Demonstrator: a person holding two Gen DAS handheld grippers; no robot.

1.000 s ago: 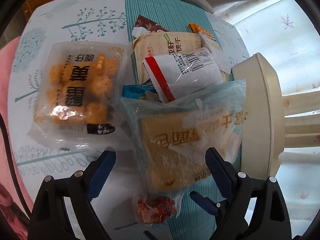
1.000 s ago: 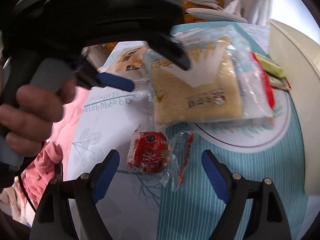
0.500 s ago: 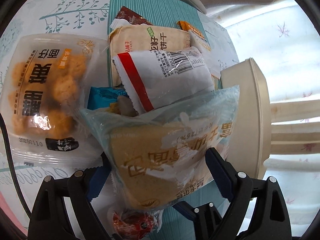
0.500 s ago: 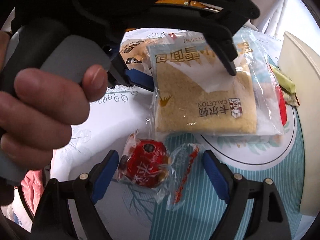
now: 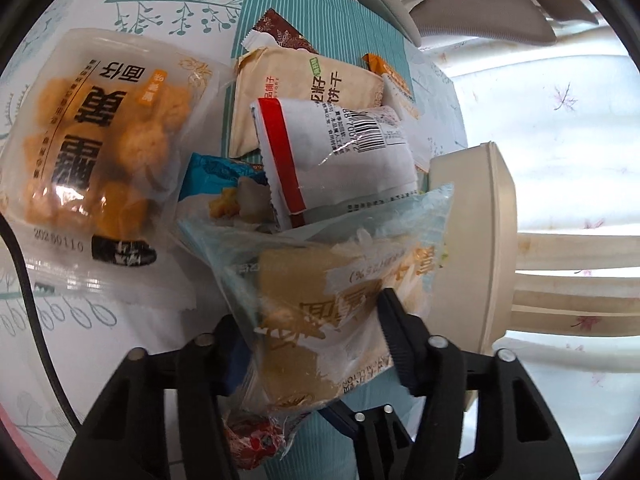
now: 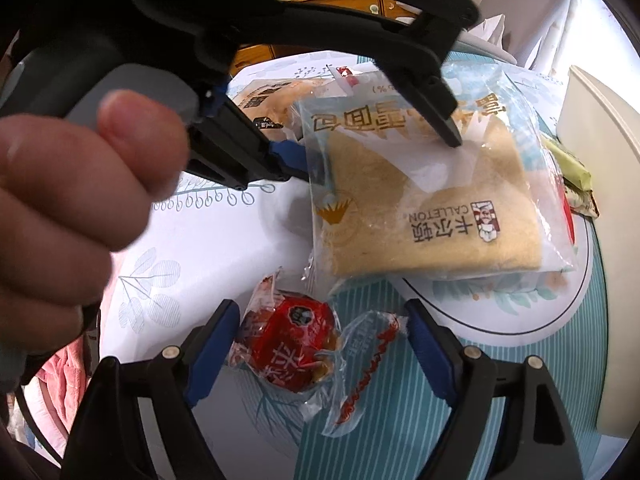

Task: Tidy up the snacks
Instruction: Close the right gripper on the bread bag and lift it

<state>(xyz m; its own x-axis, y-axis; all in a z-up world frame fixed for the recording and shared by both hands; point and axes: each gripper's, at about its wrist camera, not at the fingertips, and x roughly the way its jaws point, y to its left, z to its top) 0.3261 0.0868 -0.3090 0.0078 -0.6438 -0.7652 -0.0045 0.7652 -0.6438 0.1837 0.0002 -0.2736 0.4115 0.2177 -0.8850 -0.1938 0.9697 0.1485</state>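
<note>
My left gripper [image 5: 312,336] is shut on a clear bread packet [image 5: 332,312] with a tan slice inside, its near end lifted off the table. The same packet [image 6: 424,200] shows in the right wrist view with the left gripper [image 6: 376,156] clamped on its far part. My right gripper [image 6: 320,344] is open, with a small red wrapped sweet [image 6: 292,348] lying on the table between its fingers; the sweet also shows under the packet in the left wrist view [image 5: 252,436].
A pile of snacks lies beyond the bread: a bag of orange puffs [image 5: 100,148], a beige biscuit packet [image 5: 304,88], a white packet with a red stripe [image 5: 332,152], a blue packet [image 5: 216,172]. A cream chair back [image 5: 480,248] stands at the right table edge.
My left gripper moved forward over the bread packet and closed on it, lifting its near end. My right gripper moved closer around the red sweet and stayed open.
</note>
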